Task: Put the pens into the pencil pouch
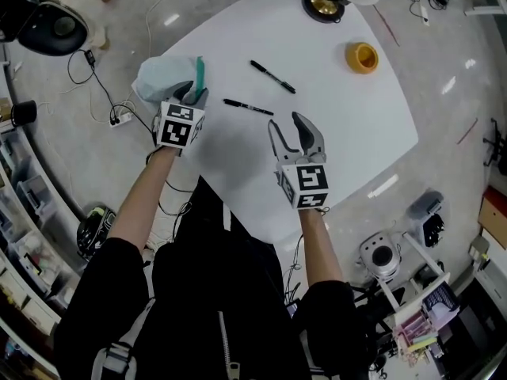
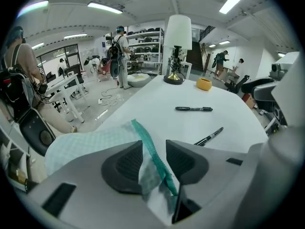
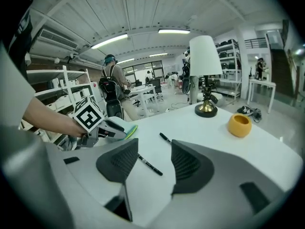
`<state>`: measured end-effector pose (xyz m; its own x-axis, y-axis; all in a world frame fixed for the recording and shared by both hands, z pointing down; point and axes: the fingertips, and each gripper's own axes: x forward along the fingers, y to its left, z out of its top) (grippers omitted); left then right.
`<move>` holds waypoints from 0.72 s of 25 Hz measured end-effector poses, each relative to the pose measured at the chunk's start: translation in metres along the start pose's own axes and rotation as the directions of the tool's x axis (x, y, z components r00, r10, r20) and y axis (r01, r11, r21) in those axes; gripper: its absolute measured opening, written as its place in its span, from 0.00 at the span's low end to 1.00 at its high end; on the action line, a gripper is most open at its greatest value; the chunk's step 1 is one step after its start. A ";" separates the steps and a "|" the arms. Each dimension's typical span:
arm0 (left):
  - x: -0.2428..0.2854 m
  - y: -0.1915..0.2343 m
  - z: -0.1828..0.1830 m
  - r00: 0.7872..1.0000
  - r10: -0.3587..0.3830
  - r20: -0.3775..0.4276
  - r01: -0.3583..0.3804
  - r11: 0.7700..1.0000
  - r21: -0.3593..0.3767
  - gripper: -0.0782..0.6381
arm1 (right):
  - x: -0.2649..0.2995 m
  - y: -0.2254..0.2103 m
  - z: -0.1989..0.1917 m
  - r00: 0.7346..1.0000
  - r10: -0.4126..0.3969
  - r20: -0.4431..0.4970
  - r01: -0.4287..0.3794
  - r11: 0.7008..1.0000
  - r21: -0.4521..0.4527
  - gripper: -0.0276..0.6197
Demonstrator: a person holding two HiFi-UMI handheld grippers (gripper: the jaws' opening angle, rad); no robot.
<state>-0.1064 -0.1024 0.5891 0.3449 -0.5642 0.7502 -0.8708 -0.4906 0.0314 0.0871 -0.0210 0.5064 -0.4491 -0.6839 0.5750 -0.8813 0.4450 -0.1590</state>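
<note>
1. While both tools hang over the white table (image 1: pixel 341 141) in the head view, the left gripper (image 1: pixel 192 93) meets the pale pouch (image 1: pixel 162 77) at the table's left edge. The right gripper (image 1: pixel 287 125) hovers near the near pen (image 1: pixel 248 107), and the far pen (image 1: pixel 272 77) lies beyond.
2. In the left gripper view, its jaws stand apart with the pouch's green zipper edge (image 2: pixel 145 142) between them, unclamped. The 2 pens lie outside the pouch.
3. In the right gripper view, its jaws are apart and empty, framing the near pen (image 3: pixel 150 165) on the table.
</note>
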 end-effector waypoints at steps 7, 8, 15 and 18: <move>0.012 0.007 -0.011 0.998 0.048 -0.031 -0.048 0.998 0.030 0.24 | 0.004 -0.002 -0.005 1.000 0.004 -0.022 -0.004 1.000 0.006 0.38; 0.012 0.007 -0.011 0.998 0.046 -0.031 -0.045 0.999 0.030 0.23 | 0.005 -0.003 -0.006 1.000 0.003 -0.024 -0.003 1.000 0.007 0.38; 0.002 0.005 -0.005 0.999 0.034 -0.006 -0.034 0.999 0.003 0.19 | 0.005 0.002 -0.007 1.000 0.008 -0.030 -0.007 1.000 0.003 0.38; -0.005 0.006 -0.003 1.000 0.026 0.014 -0.026 1.000 -0.004 0.18 | 0.008 0.005 -0.008 0.999 0.017 -0.041 -0.018 1.000 -0.016 0.38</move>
<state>-0.1142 -0.1004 0.5875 0.3272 -0.5856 0.7416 -0.8809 -0.4731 0.0151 0.0803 -0.0192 0.5165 -0.4575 -0.6522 0.6044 -0.8708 0.4663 -0.1560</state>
